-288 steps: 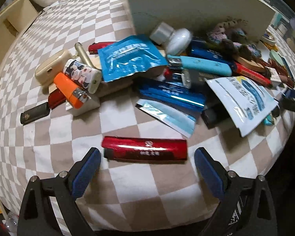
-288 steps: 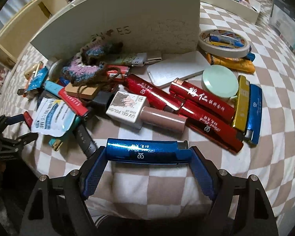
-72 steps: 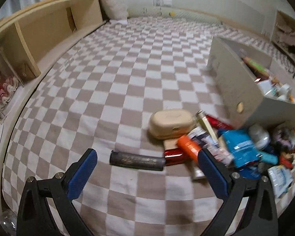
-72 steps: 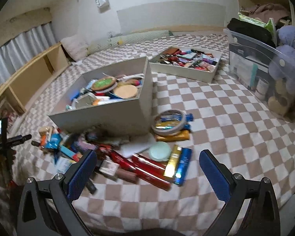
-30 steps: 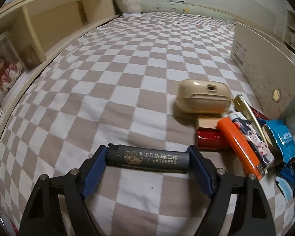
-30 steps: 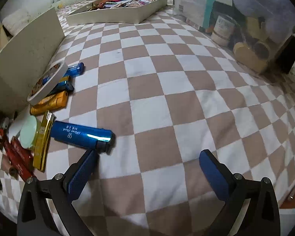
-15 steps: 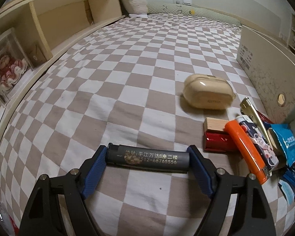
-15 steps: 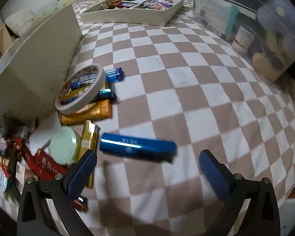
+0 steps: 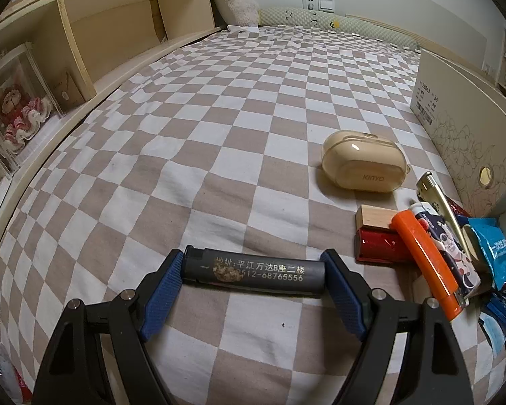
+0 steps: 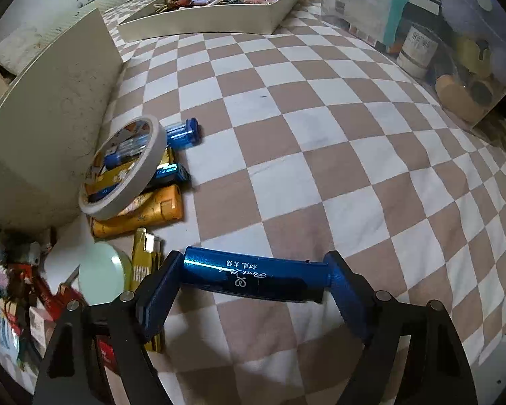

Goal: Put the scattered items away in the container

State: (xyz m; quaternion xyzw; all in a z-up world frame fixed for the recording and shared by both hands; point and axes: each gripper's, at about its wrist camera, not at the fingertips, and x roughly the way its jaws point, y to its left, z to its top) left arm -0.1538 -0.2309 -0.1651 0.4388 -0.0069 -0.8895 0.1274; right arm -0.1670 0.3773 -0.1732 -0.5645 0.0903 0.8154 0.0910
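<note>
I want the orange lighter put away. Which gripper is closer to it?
Left. The left gripper, shut on the grey lighter, has the orange lighter just beside it. The right gripper's view does not show it.

Blue packets [image 9: 499,253] cut off at right edge, clutter pile [image 10: 13,280] blurred — items indistinct

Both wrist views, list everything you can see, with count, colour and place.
dark grey lighter: 1, between left pads
metallic blue lighter: 1, between right pads
beige earbud case: 1, on checked cover
orange lighter: 1, in right-hand pile
white tape roll: 1, leaning against box
cream cardboard box: 1, left
shallow white tray: 1, far, filled
pale green round lid: 1, by gold lighter
left gripper: shut on lighter
right gripper: closing on lighter
</note>
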